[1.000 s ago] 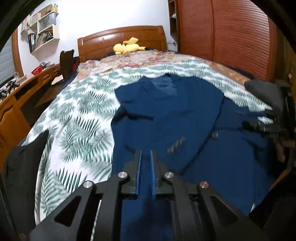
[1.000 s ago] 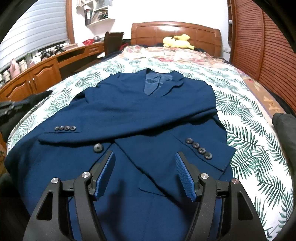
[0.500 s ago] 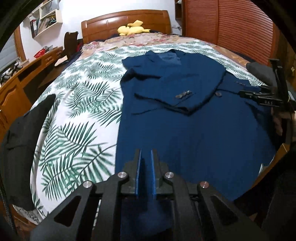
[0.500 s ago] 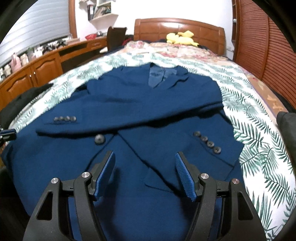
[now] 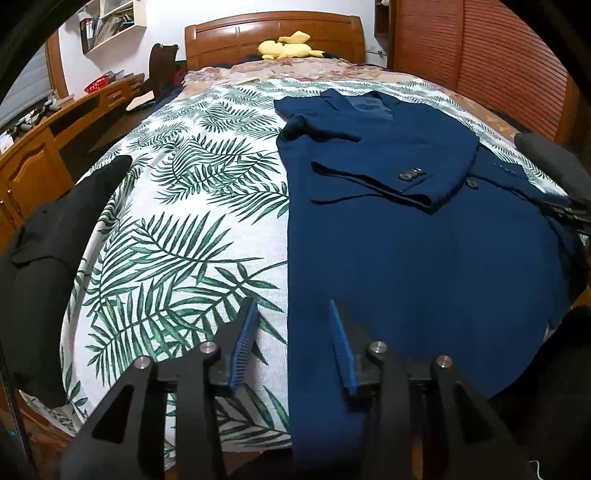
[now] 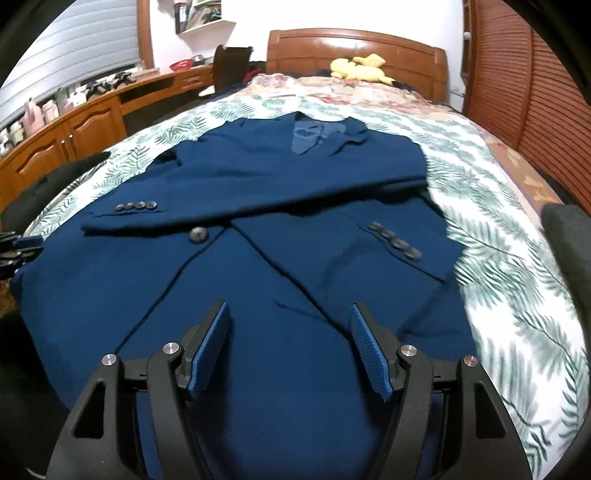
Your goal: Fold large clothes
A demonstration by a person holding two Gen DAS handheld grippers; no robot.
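A dark blue suit jacket (image 5: pixel 406 240) lies flat, front up, on the palm-leaf bedspread (image 5: pixel 177 236), both sleeves folded across its chest. My left gripper (image 5: pixel 293 341) is open and empty over the jacket's left hem edge. In the right wrist view the jacket (image 6: pixel 258 280) fills the middle, collar far away. My right gripper (image 6: pixel 290 345) is open and empty just above the jacket's lower front. The left gripper shows at the left edge of that view (image 6: pixel 14 247), and the right gripper at the right edge of the left wrist view (image 5: pixel 569 214).
A black garment (image 5: pixel 48 251) lies at the bed's left edge and a grey one (image 5: pixel 550 162) at its right. A yellow plush toy (image 5: pixel 288 46) sits by the wooden headboard (image 5: pixel 273 33). A wooden desk (image 6: pixel 74 125) runs along the left wall, a slatted wardrobe (image 6: pixel 535 85) on the right.
My left gripper was shut on the jacket's hem, pulled back toward the foot of the bed, then opened and let go. My right gripper stayed open and drew back slightly.
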